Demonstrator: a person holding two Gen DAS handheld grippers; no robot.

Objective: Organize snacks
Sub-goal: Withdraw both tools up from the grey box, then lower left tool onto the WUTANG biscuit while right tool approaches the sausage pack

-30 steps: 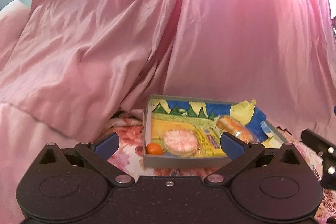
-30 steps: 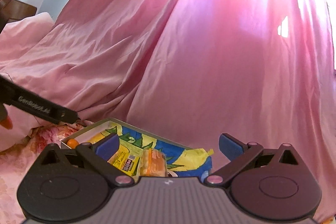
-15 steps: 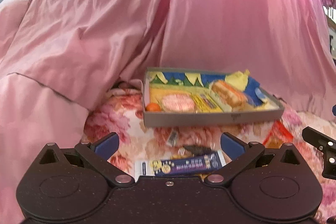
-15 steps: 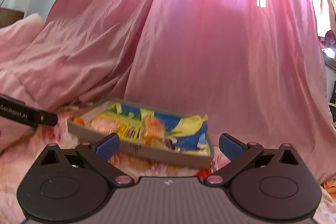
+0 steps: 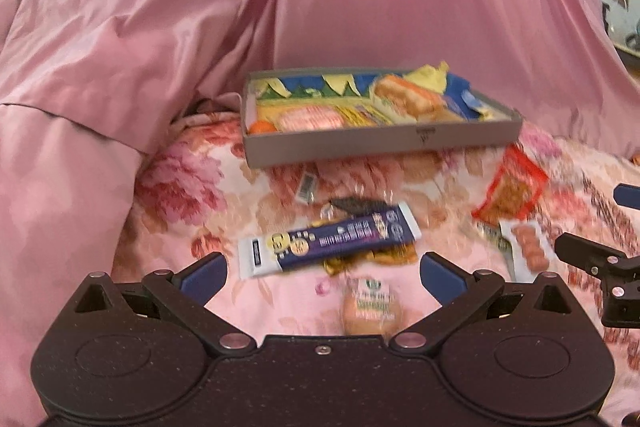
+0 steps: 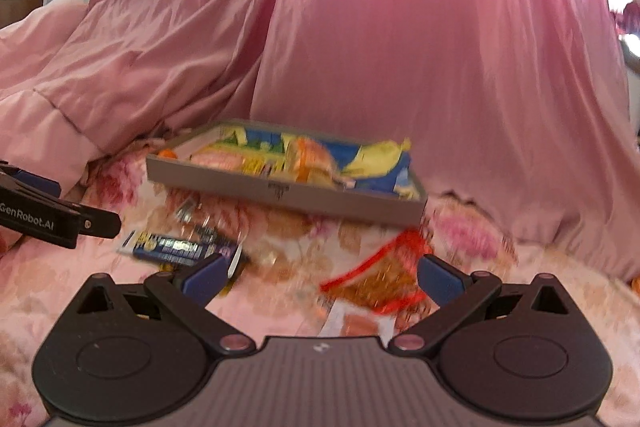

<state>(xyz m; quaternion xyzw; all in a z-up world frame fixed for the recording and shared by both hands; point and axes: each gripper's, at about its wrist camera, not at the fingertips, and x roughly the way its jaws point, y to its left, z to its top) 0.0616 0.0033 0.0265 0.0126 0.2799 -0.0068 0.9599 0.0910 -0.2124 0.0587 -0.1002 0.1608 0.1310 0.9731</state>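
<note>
A shallow grey box (image 5: 380, 143) (image 6: 288, 191) holds several wrapped snacks on a floral bedspread. Loose snacks lie in front of it: a blue bar wrapper (image 5: 328, 241) (image 6: 180, 247), a red packet (image 5: 510, 193) (image 6: 380, 279), a white packet with pink pieces (image 5: 528, 247) and a round bun packet (image 5: 370, 307). My left gripper (image 5: 322, 273) is open and empty above the bun packet. My right gripper (image 6: 320, 275) is open and empty above the red packet.
Pink satin fabric (image 5: 120, 27) is draped behind and to the left of the box. The right gripper's finger (image 5: 592, 259) shows at the left view's right edge; the left gripper's finger (image 6: 48, 217) shows at the right view's left edge.
Both grippers have tilted down and pulled back from the box. The loose snacks on the bedspread have come into view. Both stay open.
</note>
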